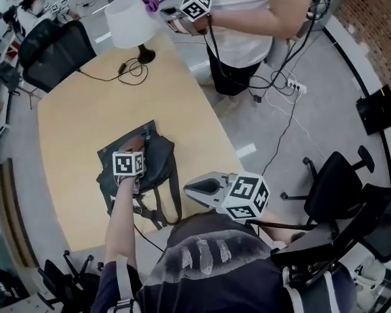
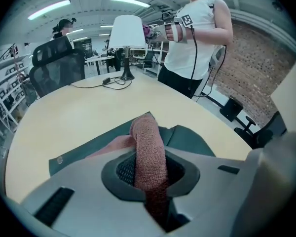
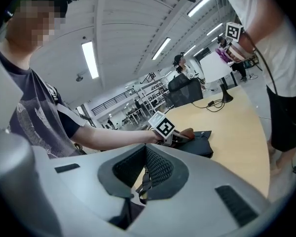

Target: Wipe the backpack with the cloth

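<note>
A dark backpack (image 1: 158,169) lies flat on the pale wooden table (image 1: 85,122), near its front edge. My left gripper (image 1: 131,182) is on top of it, shut on a reddish-brown cloth (image 2: 149,152) that sticks out past the jaws onto the backpack (image 2: 187,141). My right gripper (image 1: 186,189) sits at the backpack's right side, its jaws pointing left and closed together. In the right gripper view a dark strap with a buckle (image 3: 145,177) runs into the closed right gripper (image 3: 140,194). The left gripper's marker cube (image 3: 164,127) and the backpack (image 3: 200,144) show beyond.
A white lamp (image 1: 129,19) and its black cable (image 1: 127,70) stand at the table's far end. Another person (image 1: 247,18) stands beyond it with a gripper (image 1: 194,5). Black office chairs (image 1: 55,51) (image 1: 332,188) flank the table. Cables and a power strip (image 1: 293,85) lie on the floor.
</note>
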A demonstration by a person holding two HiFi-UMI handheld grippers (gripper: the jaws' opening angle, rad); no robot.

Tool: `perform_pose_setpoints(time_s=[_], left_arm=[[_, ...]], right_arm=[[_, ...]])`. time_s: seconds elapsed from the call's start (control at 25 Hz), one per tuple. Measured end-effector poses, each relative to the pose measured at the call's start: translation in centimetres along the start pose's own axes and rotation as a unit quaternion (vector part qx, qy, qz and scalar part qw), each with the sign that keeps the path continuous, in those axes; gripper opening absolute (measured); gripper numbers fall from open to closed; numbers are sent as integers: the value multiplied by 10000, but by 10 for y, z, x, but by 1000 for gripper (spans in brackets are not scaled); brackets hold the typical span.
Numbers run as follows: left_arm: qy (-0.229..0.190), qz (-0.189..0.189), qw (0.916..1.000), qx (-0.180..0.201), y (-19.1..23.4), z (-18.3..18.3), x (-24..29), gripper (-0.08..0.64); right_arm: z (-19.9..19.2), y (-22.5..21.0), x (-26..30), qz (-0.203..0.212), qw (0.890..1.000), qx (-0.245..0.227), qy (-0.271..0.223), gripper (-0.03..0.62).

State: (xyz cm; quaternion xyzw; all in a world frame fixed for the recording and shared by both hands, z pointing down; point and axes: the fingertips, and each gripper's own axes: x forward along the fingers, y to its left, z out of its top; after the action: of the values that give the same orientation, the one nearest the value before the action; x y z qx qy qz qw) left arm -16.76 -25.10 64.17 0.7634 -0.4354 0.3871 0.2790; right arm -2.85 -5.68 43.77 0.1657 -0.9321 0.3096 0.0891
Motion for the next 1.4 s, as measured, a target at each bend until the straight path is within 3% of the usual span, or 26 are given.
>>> perform_pose_setpoints(time_s=[0.16,0.28,0.36,0.44,0.52,0.6,0.64,0.72,0.8,0.84,0.96,1.04,1.12,1.4], left_arm=[[-75,-242,9992,314,-47,26,18,58],[-418,-1040,9935,199,-90,59,13,58],[-882,-1722,9810,-125,-118,87,-5,58],[-1488,-2287,9609,-469,-143,117,-30,58],[-1992,-2584,9409,-908,-156,137,-51,58],[-2143,-2603,9304,-1436,-152,139,-57,58],[-2058,-2486,9321,-1644,-145,132,-54,58],[-1640,-1922,9519,-1731,-126,104,-38,58],[-1184,-1163,9758,-1423,-105,69,-20,58],[-1033,-848,9834,-1226,-97,54,-14,58],[-767,-64,9959,-476,-79,27,-12,58],[-622,338,9974,140,-70,17,-16,58],[-549,575,9957,479,-61,5,-22,58],[-286,1310,9884,720,-15,-45,-54,58]], right_arm=[[-16,-8,-27,-82,9998,135,-96,3],[-18,-12,-36,-79,9998,148,-112,3],[-16,-12,-34,-38,9998,156,-109,3],[-15,-10,-33,47,9997,195,-129,3],[-14,-9,-35,154,9995,230,-147,3],[-14,-8,-36,246,9993,225,-140,3],[-15,-9,-35,278,9993,226,-132,3],[-16,-9,-34,330,9990,269,-106,3],[-18,-10,-34,409,9987,315,-55,3],[-19,-10,-34,452,9984,328,-30,3],[-18,-11,-34,539,9980,324,31,3],[-17,-10,-31,612,9976,299,91,3],[-17,-8,-25,717,9969,270,181,3],[-11,1,-3,1012,9941,140,375,3]])
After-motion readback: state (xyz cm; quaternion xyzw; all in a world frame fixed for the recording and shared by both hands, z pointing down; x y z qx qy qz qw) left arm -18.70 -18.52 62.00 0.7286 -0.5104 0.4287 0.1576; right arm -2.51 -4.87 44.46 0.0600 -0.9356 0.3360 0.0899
